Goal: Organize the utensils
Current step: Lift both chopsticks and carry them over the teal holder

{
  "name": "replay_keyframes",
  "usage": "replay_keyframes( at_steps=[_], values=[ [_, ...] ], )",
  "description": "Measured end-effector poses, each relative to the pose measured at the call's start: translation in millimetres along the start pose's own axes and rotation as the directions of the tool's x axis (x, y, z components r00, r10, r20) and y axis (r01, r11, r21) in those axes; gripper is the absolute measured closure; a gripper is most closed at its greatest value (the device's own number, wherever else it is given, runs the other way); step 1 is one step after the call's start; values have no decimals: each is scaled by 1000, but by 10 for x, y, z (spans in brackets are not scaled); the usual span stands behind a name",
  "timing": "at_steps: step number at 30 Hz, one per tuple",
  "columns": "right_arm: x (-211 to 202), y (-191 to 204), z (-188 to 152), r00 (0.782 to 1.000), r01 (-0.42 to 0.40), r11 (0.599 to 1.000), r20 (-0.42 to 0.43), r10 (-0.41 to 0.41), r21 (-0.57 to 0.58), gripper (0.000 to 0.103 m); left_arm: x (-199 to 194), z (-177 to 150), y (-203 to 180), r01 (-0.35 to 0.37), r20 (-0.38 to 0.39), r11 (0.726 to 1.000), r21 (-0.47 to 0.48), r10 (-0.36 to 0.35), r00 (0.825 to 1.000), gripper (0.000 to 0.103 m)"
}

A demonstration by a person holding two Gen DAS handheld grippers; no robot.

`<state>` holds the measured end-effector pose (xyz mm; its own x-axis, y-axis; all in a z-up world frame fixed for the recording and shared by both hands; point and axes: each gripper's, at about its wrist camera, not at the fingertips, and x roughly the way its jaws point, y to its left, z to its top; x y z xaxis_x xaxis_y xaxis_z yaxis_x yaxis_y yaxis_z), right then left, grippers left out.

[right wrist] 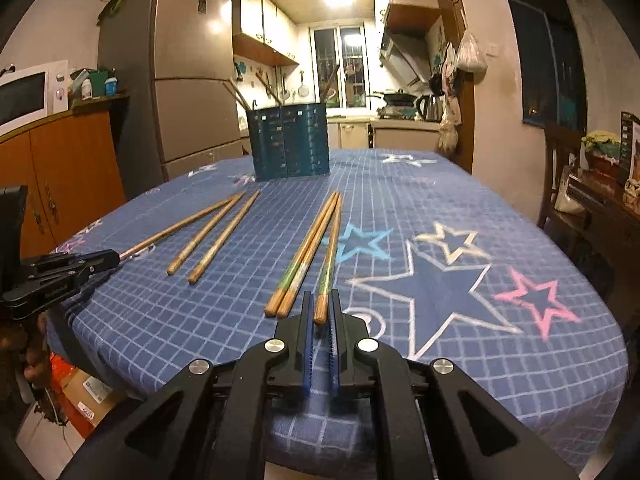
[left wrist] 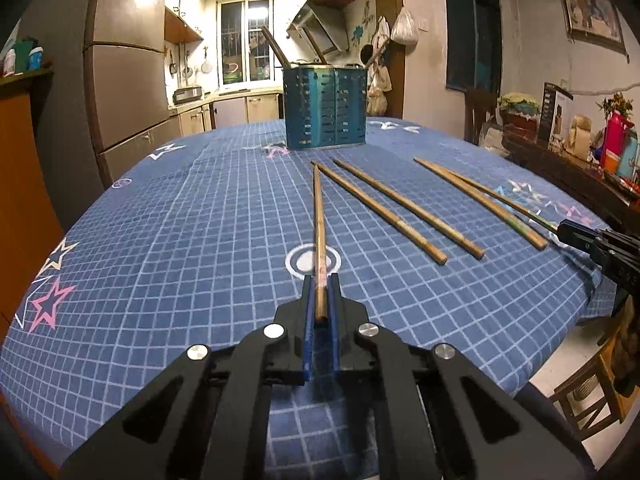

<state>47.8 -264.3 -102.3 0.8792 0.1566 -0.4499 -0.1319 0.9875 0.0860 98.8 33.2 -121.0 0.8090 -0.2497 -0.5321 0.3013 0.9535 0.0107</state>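
1. The left gripper (left wrist: 320, 292) is closed tight on a single wooden chopstick (left wrist: 318, 216). The butt end sits between its blue pads and the rest points straight ahead toward the blue utensil holder (left wrist: 325, 106).
2. The tip of that held chopstick looks as if it rests on or just above the tablecloth (left wrist: 160, 220); I cannot tell which from here.
3. The right gripper (right wrist: 320, 308) is only narrowly open, and the butt of a green-banded chopstick (right wrist: 329, 256) lies between its fingertips. Whether the pads actually pinch it I cannot make out.
4. Just left of that one lies a touching pair of green-banded chopsticks (right wrist: 304, 254), flat on the cloth.
5. Further left, two plain chopsticks (right wrist: 216, 236) lie side by side, near each other but apart at the butt ends.
6. The holder stands upright at the far side of the table. A few handles stick out of its top, but what is inside is hidden by its perforated walls.
7. In the left view the right gripper is cut off at the frame's edge, so only its nose shows.
8. The table's near edge is hidden behind the gripper bodies in both views.
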Motion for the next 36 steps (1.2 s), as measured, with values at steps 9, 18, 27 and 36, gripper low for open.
replay_keyframes(
  at_steps=[9,18,27,36],
  values=[
    [-307,-4,321,994,9,999,108,-5,-34,95,-358,285,-16,1,108,1000,2,-1,994,98],
    [-498,12,833,976,11,993,218,15,-114,95,-586,727,-55,-6,230,1000,28,0,973,98],
    [-292,-127,1444,971,-38,992,230,65,-120,95,-483,1359,9,5,287,1000,21,-11,958,98],
    [53,-305,1970,974,-97,993,197,110,-71,95,-214,1832,117,49,267,999,-11,-44,963,98]
  ],
)
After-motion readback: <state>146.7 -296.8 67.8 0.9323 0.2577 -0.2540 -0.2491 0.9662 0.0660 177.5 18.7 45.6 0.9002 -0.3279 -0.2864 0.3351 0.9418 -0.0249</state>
